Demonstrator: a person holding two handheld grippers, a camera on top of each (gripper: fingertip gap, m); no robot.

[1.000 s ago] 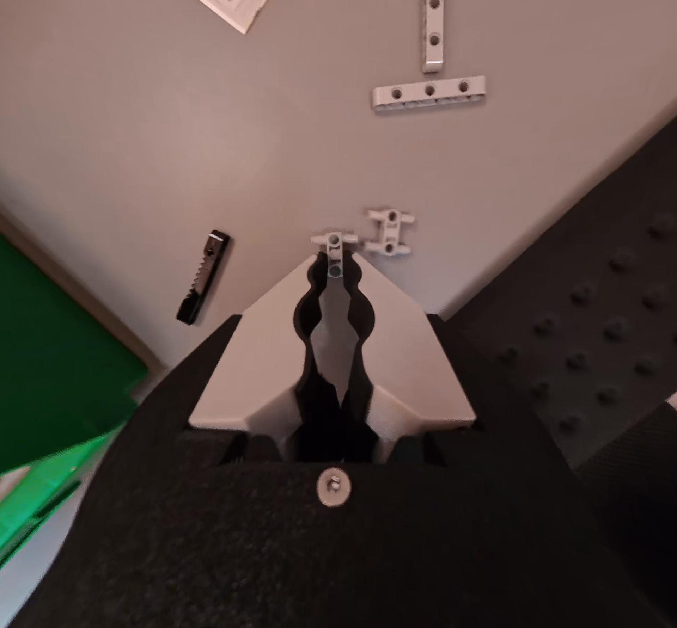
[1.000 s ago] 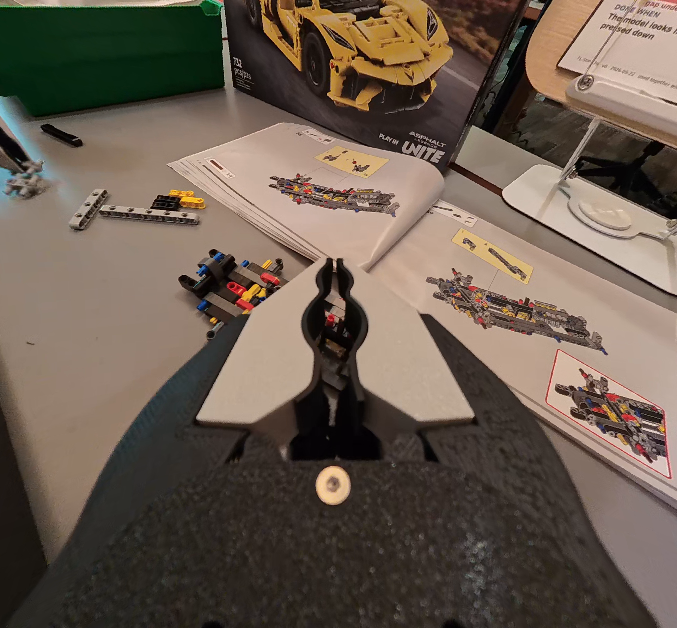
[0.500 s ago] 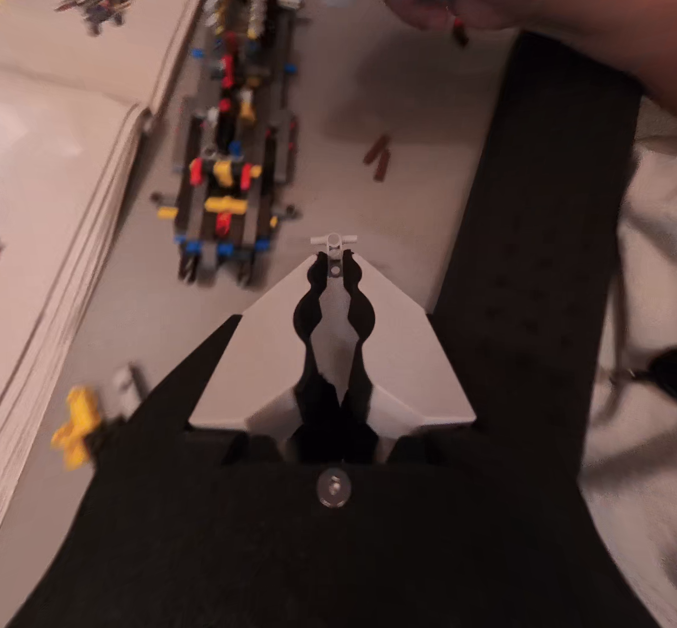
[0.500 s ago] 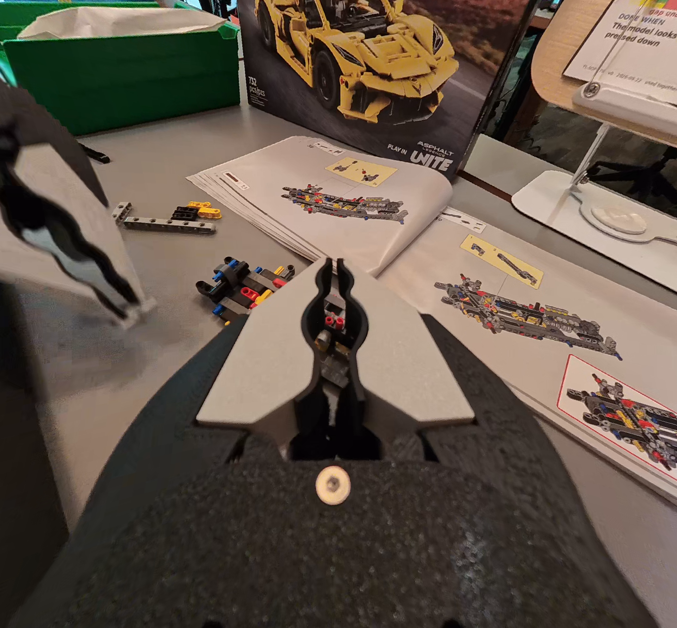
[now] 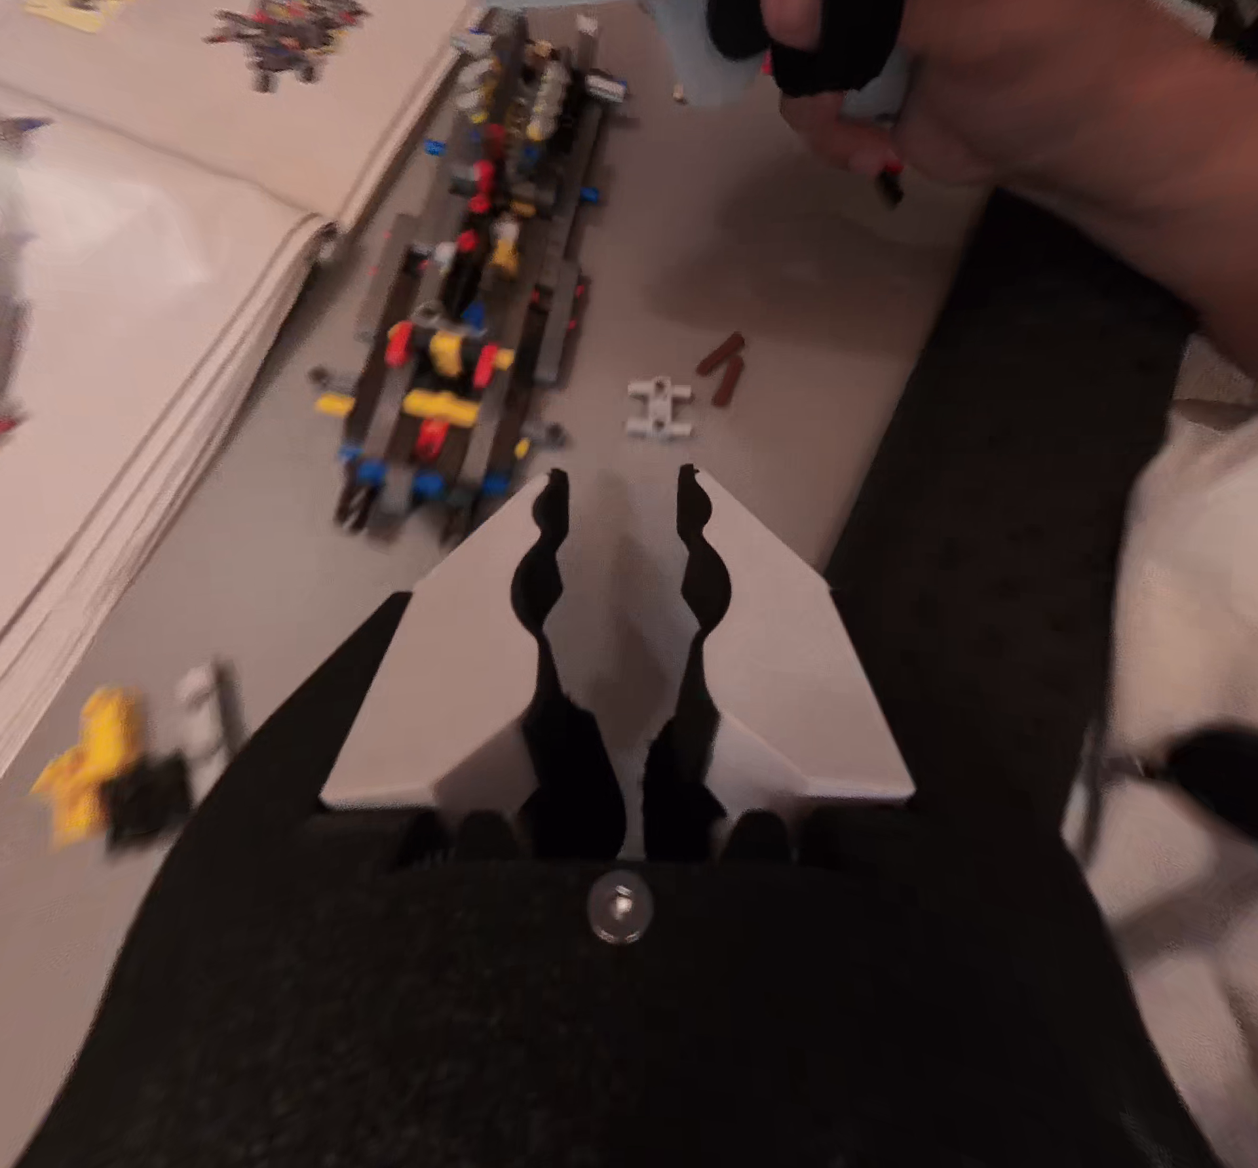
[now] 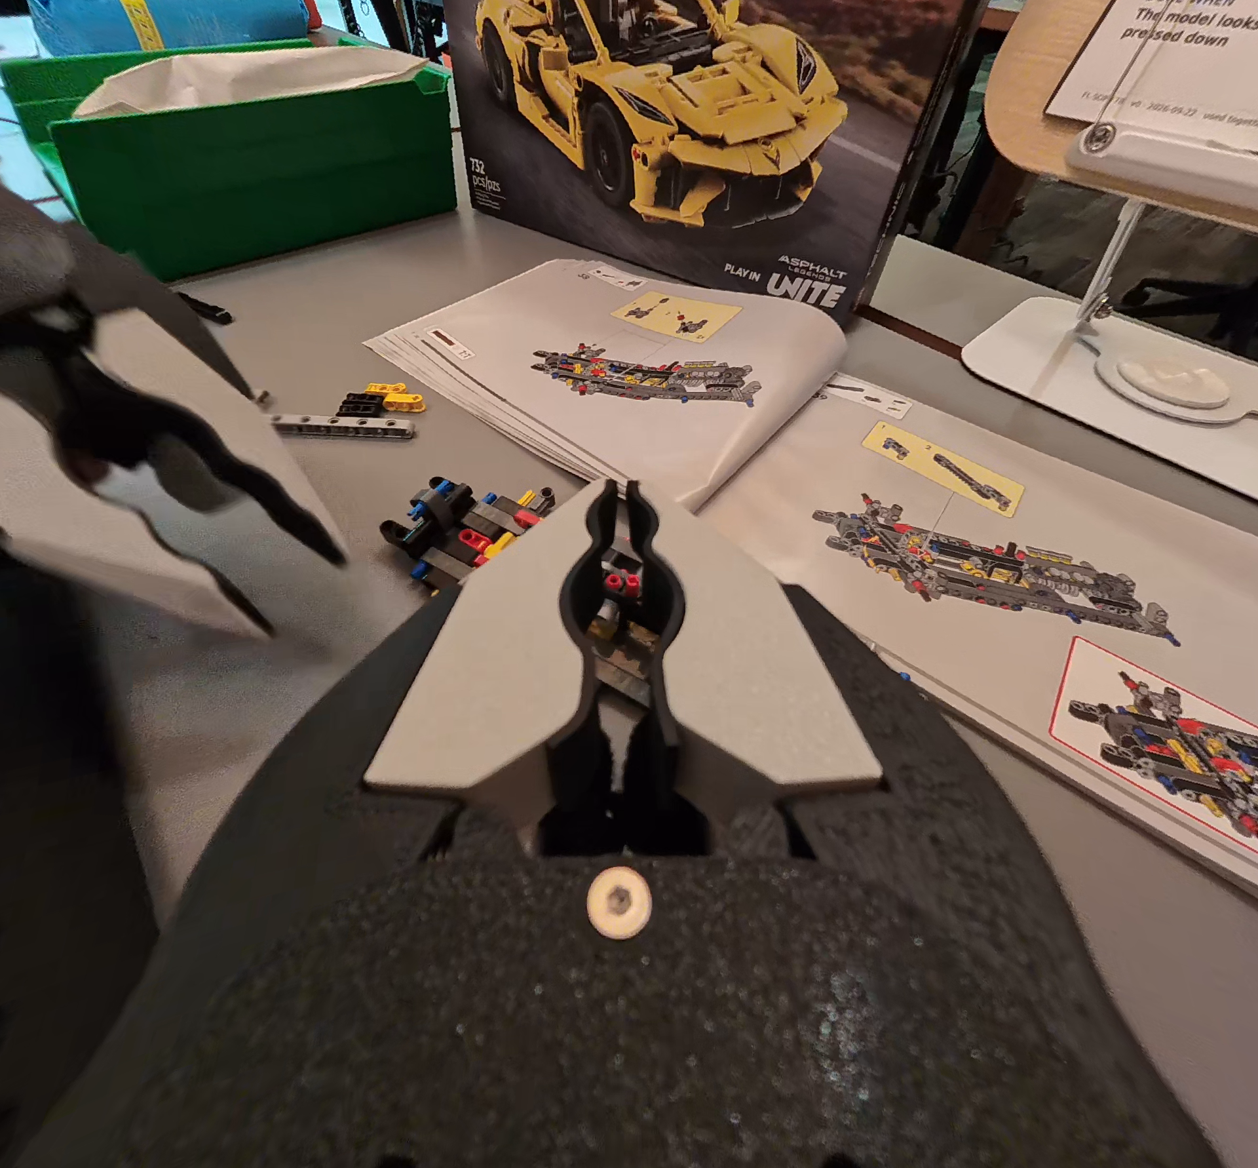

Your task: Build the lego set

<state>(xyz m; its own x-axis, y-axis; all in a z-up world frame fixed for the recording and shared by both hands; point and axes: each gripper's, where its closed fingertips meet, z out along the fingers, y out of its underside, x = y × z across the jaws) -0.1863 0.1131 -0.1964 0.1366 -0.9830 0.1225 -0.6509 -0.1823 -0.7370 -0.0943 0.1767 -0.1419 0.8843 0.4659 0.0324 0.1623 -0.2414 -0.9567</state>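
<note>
Fingers on your left gripper [image 5: 619, 475] stand spread apart with nothing between them, poised over the counter [image 5: 783, 291] just short of the small white connector [image 5: 659, 408], which lies loose beside the near end of the chassis [image 5: 476, 291]. That chassis, the long half-built frame of dark beams with red, yellow and blue pins, is your landmark and the heart of the set: it lies lengthwise away from the left gripper, with the open instruction booklet [image 6: 613, 386] along its far side so the pictured step sits next to the real thing. Two brown pins [image 5: 723, 372] rest just beyond the connector, also on the side of the chassis away from the booklet, likely staged for the same step. Your right gripper [image 6: 621, 488] hangs over the chassis with its fingers drawn nearly together; parts of the frame show through the gap, but I cannot tell whether they pinch anything or merely hover above. Behind the booklet stands the set's box [image 6: 715, 100], and a grey beam [image 6: 340, 425] waits further off with yellow and black pieces.
</note>
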